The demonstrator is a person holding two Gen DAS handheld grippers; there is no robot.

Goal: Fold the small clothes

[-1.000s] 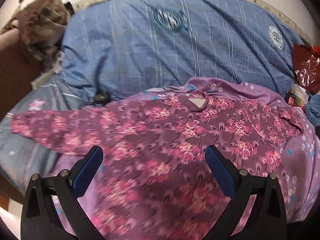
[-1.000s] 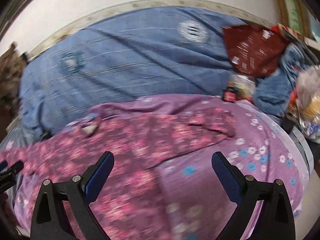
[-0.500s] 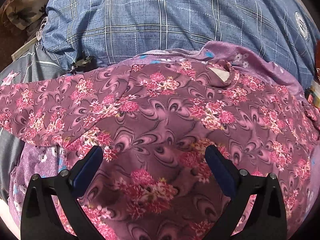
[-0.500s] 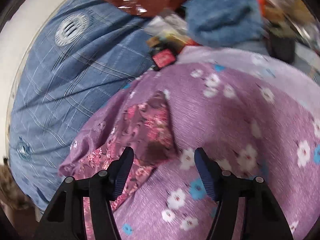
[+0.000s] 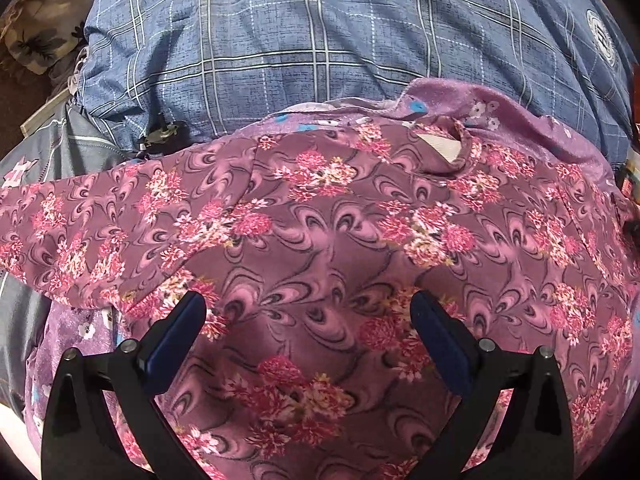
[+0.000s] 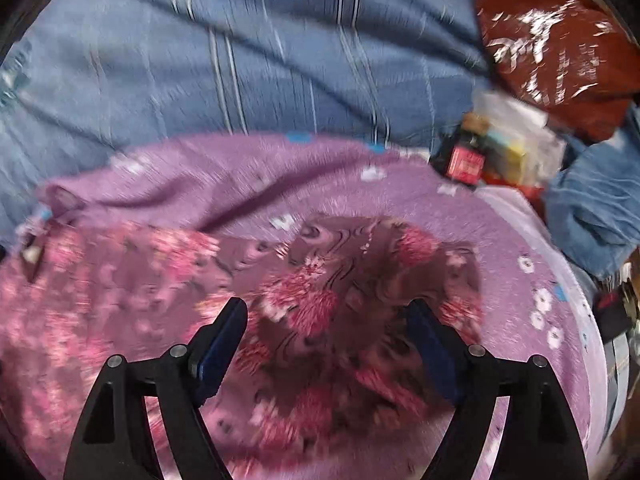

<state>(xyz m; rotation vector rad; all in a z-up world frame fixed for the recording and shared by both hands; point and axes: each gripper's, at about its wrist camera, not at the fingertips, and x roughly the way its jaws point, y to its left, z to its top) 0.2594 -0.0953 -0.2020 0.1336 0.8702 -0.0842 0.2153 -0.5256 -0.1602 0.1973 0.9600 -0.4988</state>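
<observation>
A floral top (image 5: 320, 240) lies spread face-up on a lilac sheet (image 5: 516, 116), filling the centre of the left wrist view, its neckline with a pale label at 1 o'clock and one sleeve stretched out flat toward 9 o'clock. The left gripper (image 5: 308, 320) hovers over the body of the top at 6 o'clock, jaws wide apart and holding nothing; whether its tips touch the cloth cannot be told.

In the right wrist view, which is blurred, the right gripper (image 6: 326, 324) is also spread open and empty, with the top's other sleeve (image 6: 360, 280) lying crumpled between and just beyond its fingers, the cuff end toward 1 o'clock. The rest of the top runs off toward 9 o'clock.

Behind the top, from 10 to 2 o'clock in both views, a blue checked quilt (image 5: 320, 40) is bunched up against the far edge of the sheet, touching it. A small dark clip (image 5: 162, 136) sits at the quilt's lower edge at 10 o'clock in the left view, just beside the sleeve's shoulder. A brown patterned cushion (image 5: 44, 20) shows in the far corner at 10 o'clock.

On the right side, clutter crowds the sheet's edge: a dark red foil bag (image 6: 556, 40) at 1 o'clock, a small red-labelled box (image 6: 464, 160) and pale packets just beside it at 2 o'clock, and a bundled blue cloth (image 6: 596, 208) at 3 o'clock, all near the sleeve's cuff but apart from it.
</observation>
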